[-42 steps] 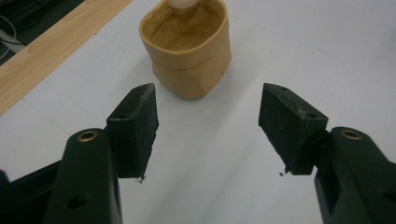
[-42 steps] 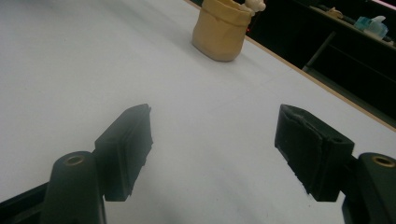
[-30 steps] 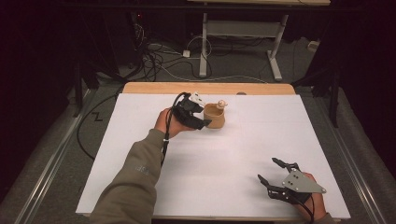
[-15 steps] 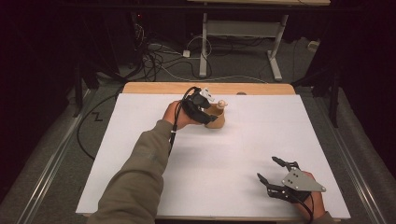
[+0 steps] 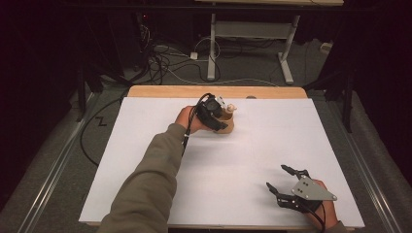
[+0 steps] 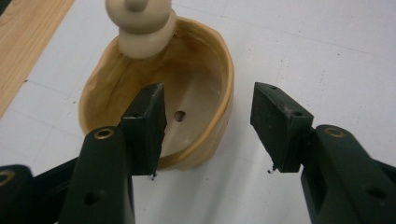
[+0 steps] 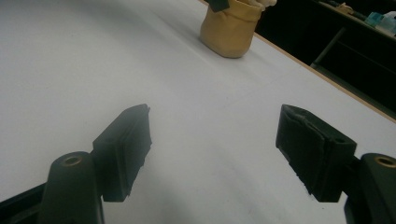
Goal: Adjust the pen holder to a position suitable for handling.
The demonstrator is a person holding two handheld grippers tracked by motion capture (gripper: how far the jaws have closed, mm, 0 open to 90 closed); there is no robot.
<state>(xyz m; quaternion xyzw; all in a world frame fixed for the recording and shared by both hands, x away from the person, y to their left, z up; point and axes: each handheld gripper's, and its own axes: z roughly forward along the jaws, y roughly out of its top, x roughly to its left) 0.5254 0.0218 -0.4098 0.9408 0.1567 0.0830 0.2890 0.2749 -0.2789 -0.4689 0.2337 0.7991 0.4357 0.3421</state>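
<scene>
Our left gripper (image 6: 208, 126) at the cup

We see the tan cup (image 6: 187, 88) (hollow, pale figure (image 6: 140, 25) on its rim) astride open jaws, closer than before; right gripper (image 7: 215, 154) gapes wide, holding nothing.

A white-topped table (image 5: 145, 184) carries 1 tan pot (image 5: 226, 124).

White sheet (image 5: 145, 160) lies bare all around the pot (image 6: 187, 93); pale figure (image 6: 140, 23) crowds its far rim
</scene>
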